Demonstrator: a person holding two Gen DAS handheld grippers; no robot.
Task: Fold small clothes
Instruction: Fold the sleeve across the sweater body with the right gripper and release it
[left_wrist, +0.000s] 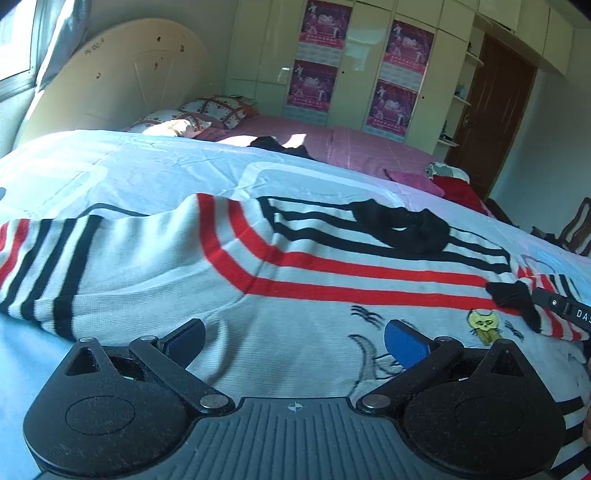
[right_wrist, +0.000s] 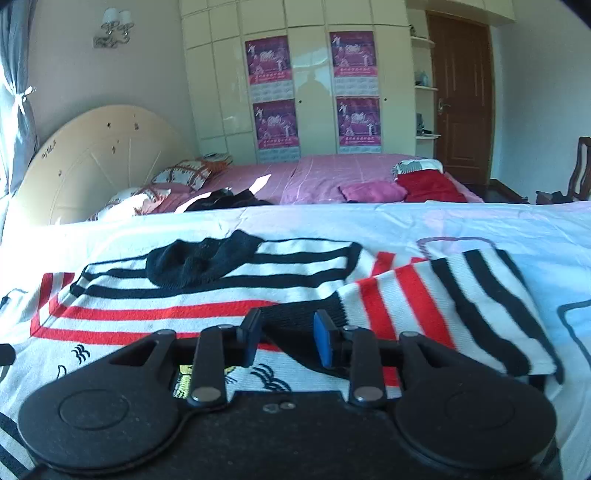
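The striped sweater (left_wrist: 303, 295) lies spread on the bed (left_wrist: 129, 173), white knit with red and black bands and a small yellow skull patch (left_wrist: 484, 325) on the chest. One sleeve (right_wrist: 443, 302) is folded across the body, its black cuff (right_wrist: 295, 314) lying just ahead of the right gripper (right_wrist: 286, 338). The other sleeve (left_wrist: 40, 258) extends flat toward the left edge of the left wrist view.

The left gripper (left_wrist: 295, 343) hovers over the lower chest with its jaws wide and nothing between them. The right gripper's jaws stand at a narrow gap. The cuff lies in line with that gap, but the pads do not appear to press on it, so the sleeve is judged released.

Hazards from this position:

1. Loose cuff. The folded sleeve rests only under its own weight. A fingertip (right_wrist: 325, 343) withdrawing close to the knit can snag the cuff and drag the sleeve back off the body.
2. Foreign item. A black sock (right_wrist: 199, 262) lies on the upper part of the sweater, near the collar. Any fold made over this area traps the sock inside or produces a lump. Remove it first.
3. Uneven fold. The folded sleeve sits at an angle, not square to the body. Folding the second sleeve to match by eye can yield a skewed bundle.
4. Bunching. The bed is soft and its sheet wrinkled. A low grasp by the left gripper can pinch sheet together with knit.
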